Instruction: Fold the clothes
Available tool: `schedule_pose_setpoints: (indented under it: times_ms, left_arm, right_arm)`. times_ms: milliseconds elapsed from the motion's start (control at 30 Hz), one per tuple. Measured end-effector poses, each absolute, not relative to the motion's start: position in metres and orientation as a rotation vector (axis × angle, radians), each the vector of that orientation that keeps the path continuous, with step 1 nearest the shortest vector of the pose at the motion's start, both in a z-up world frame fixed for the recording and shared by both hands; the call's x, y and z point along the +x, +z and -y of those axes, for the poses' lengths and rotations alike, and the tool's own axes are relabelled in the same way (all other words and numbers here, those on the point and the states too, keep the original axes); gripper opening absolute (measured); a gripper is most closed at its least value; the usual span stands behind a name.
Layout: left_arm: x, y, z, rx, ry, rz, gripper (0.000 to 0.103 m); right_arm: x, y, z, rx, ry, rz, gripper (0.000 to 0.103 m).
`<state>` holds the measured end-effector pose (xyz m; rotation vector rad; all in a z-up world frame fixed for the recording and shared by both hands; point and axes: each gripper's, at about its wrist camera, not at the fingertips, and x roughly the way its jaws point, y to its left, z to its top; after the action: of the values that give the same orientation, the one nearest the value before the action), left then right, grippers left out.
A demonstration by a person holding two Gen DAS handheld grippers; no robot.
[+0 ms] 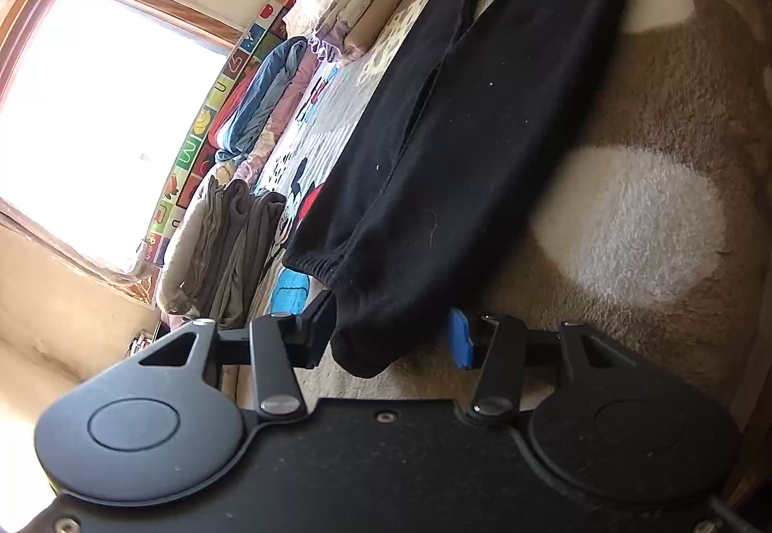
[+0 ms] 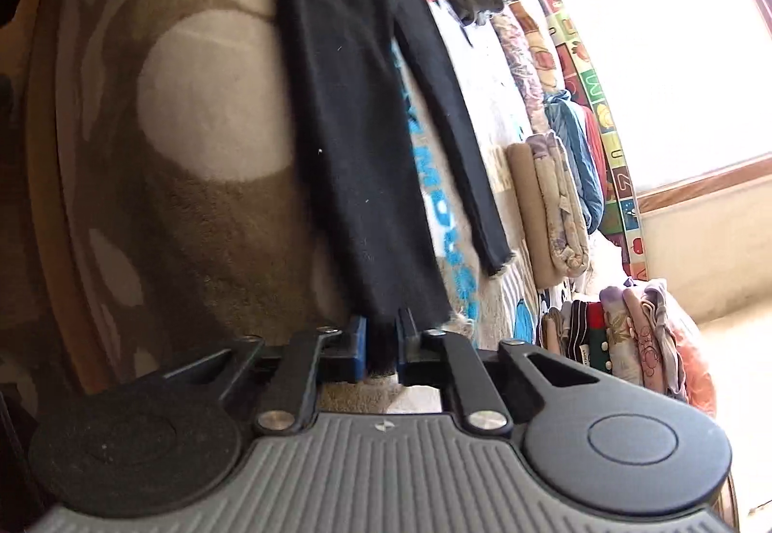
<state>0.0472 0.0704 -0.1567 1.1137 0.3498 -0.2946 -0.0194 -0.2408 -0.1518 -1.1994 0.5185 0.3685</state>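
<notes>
Black trousers point(image 1: 463, 108) lie stretched out on a brown blanket with pale spots point(image 1: 641, 214). In the left wrist view the elastic waistband end point(image 1: 366, 330) sits between the jaws of my left gripper point(image 1: 391, 335), which stand wide apart around it. In the right wrist view the same trousers point(image 2: 347, 122) run away from me, and my right gripper point(image 2: 381, 340) is shut on the frayed hem of the nearer leg. The other leg point(image 2: 448, 137) lies flat beside it.
Folded clothes line the far side: grey pile point(image 1: 227, 248), blue garment point(image 1: 270, 98), beige pile point(image 1: 371, 2), beige stack point(image 2: 545, 204), colourful stack point(image 2: 622, 340). A cartoon-print sheet point(image 1: 313, 132) lies under the trousers. A bright window point(image 1: 96, 118) is behind.
</notes>
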Motion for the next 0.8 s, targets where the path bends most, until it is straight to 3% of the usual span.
schedule_pose_setpoints:
  times_ms: [67, 133, 200, 567, 800]
  left_arm:
    - [0.048, -0.156, -0.07, 1.108, -0.299, -0.352, 0.046]
    - [0.049, -0.151, -0.071, 1.075, -0.307, -0.353, 0.015]
    - [0.05, -0.141, -0.071, 1.021, -0.296, -0.335, 0.008]
    - [0.084, -0.096, -0.068, 0.735, -0.196, -0.299, 0.005]
    - [0.139, -0.077, -0.068, 0.617, -0.145, -0.368, 0.004]
  right_arm:
    - [-0.021, -0.147, 0.241, -1.18, 0.38, -0.517, 0.009]
    - [-0.021, -0.144, 0.241, -1.162, 0.388, -0.524, 0.006]
    - [-0.017, -0.135, 0.244, -1.113, 0.385, -0.527, 0.005]
    - [0.03, -0.08, 0.273, -0.873, 0.32, -0.484, 0.004]
    - [0.088, -0.051, 0.275, -0.805, 0.362, -0.506, 0.004]
